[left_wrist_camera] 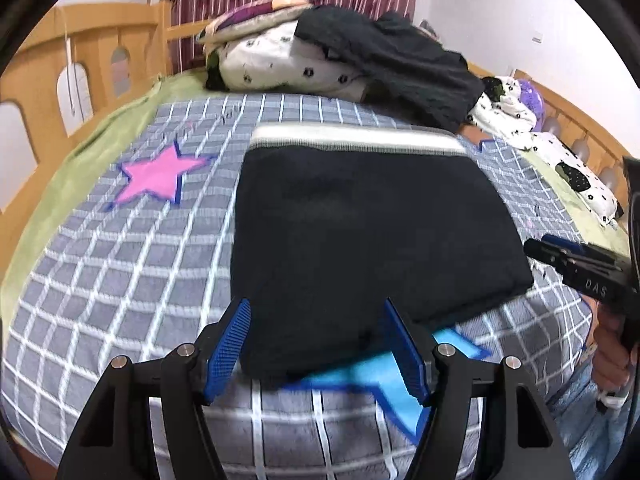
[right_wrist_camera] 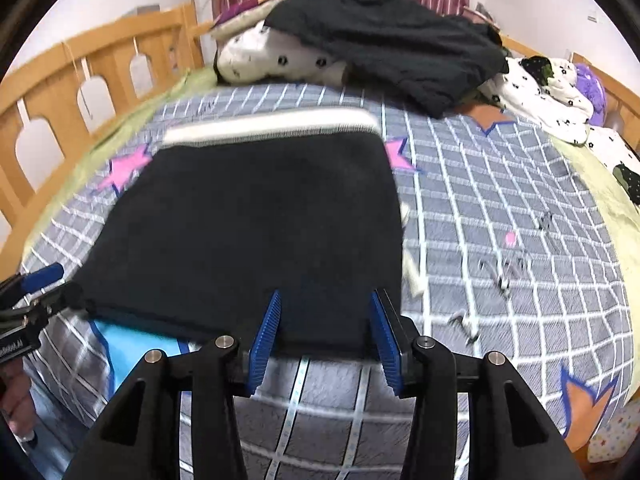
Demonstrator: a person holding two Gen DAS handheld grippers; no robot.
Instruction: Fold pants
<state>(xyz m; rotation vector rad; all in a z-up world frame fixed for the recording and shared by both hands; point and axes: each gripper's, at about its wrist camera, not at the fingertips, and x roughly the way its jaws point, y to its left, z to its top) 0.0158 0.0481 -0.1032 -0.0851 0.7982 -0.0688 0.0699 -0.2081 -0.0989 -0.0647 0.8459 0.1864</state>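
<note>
On a grid-patterned bedspread point(left_wrist_camera: 132, 280), a pair of black pants point(left_wrist_camera: 360, 236) lies folded into a compact rectangle, its white-and-grey waistband point(left_wrist_camera: 352, 140) at the twelve o'clock edge, away from the person working. The left gripper point(left_wrist_camera: 316, 344) hangs over the bundle's near corner at six o'clock in its own view, blue pads point(left_wrist_camera: 228, 344) spread apart with only cloth below them, nothing clamped. The right gripper point(right_wrist_camera: 324, 340) sits at six o'clock in its view above the opposite near corner, jaws partly apart and likewise gripping nothing; the pads appear clear of the fabric.

The fold looks all but finished. Judging from the layout, the sound finish is to lift both tools straight away without snagging the near edge, then check that the layers sit square, pressing flat any corner that springs up.

Legible writing is scant: the letters "DAS" show on the black body of the right gripper at three o'clock in the left view. A label on the left tool, at nine o'clock in the right view, is too cropped to read.
</note>
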